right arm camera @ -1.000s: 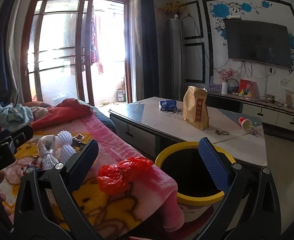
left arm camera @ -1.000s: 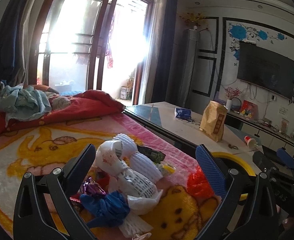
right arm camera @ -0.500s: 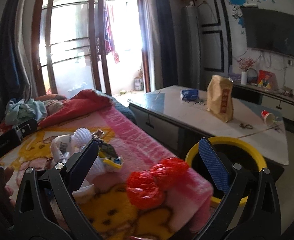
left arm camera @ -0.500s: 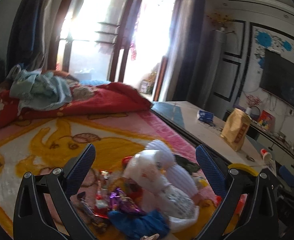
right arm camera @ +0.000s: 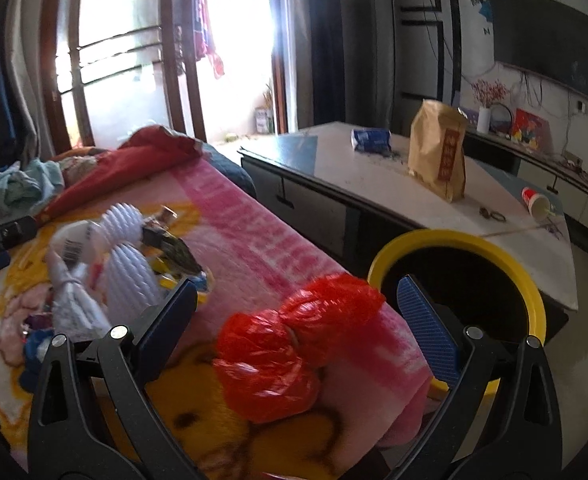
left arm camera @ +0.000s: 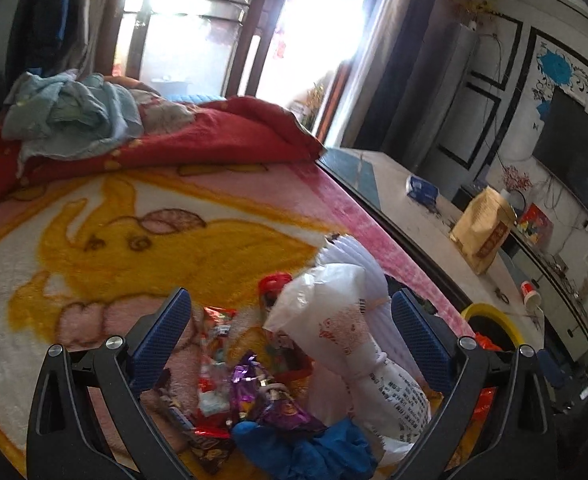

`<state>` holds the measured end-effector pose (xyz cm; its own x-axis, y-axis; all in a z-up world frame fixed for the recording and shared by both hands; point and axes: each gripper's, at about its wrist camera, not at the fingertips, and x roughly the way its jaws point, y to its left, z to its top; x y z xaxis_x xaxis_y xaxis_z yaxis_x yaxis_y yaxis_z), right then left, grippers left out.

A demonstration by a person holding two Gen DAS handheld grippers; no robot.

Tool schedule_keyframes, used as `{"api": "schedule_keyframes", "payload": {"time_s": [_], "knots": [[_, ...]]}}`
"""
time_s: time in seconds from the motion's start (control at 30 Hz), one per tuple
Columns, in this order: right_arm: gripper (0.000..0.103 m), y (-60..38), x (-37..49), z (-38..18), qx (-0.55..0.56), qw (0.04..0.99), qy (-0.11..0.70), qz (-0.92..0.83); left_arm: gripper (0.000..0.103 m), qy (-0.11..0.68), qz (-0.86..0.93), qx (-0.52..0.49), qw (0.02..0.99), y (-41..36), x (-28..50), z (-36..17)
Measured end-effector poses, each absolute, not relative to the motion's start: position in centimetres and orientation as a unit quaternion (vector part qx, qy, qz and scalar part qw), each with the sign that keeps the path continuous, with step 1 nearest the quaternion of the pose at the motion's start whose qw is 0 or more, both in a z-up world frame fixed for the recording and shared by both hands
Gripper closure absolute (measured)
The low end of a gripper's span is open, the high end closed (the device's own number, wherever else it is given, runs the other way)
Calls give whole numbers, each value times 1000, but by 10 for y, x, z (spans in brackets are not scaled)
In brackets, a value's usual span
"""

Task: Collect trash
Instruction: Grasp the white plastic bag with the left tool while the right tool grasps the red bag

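A pile of trash lies on the pink and yellow blanket (left arm camera: 94, 216): a white plastic bag (left arm camera: 334, 320), white foam fruit nets (right arm camera: 128, 272), a purple wrapper (left arm camera: 270, 396), red wrappers (left arm camera: 214, 320) and a blue crumpled piece (left arm camera: 306, 448). My left gripper (left arm camera: 290, 328) is open, just above and around this pile. A crumpled red plastic bag (right arm camera: 294, 340) lies at the blanket's edge. My right gripper (right arm camera: 298, 312) is open around it, empty. A yellow-rimmed trash bin (right arm camera: 490, 248) stands just right of the bed edge.
A white low table (right arm camera: 374, 184) beyond the bin holds a brown paper bag (right arm camera: 438, 152), a blue packet (right arm camera: 370, 140) and a tipped red paper cup (right arm camera: 536, 202). A red quilt (left arm camera: 214, 136) and light blue clothes (left arm camera: 74, 112) lie at the bed's far end.
Both grippers have moved forward and down toward the bed. The trash pile now sits between my left fingers, and the red bag is closer between my right fingers. Both stay open.
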<state>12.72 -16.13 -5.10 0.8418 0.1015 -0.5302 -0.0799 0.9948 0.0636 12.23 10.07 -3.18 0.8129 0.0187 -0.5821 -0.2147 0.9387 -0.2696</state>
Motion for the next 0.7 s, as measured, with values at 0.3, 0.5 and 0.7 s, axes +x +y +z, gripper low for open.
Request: {"api": "schedule_keyframes", "payload": {"time_s": [0.3, 0.5, 0.7], "knots": [[11, -165, 139, -73, 26, 942, 325, 74, 6, 343, 48, -158, 925, 89, 155, -46], [14, -157, 141, -82, 27, 933, 344, 104, 13, 364, 45, -169, 915, 91, 164, -56], [34, -155, 142, -87, 27, 927, 357, 116, 43, 378, 35, -179, 908, 89, 166, -62]]}}
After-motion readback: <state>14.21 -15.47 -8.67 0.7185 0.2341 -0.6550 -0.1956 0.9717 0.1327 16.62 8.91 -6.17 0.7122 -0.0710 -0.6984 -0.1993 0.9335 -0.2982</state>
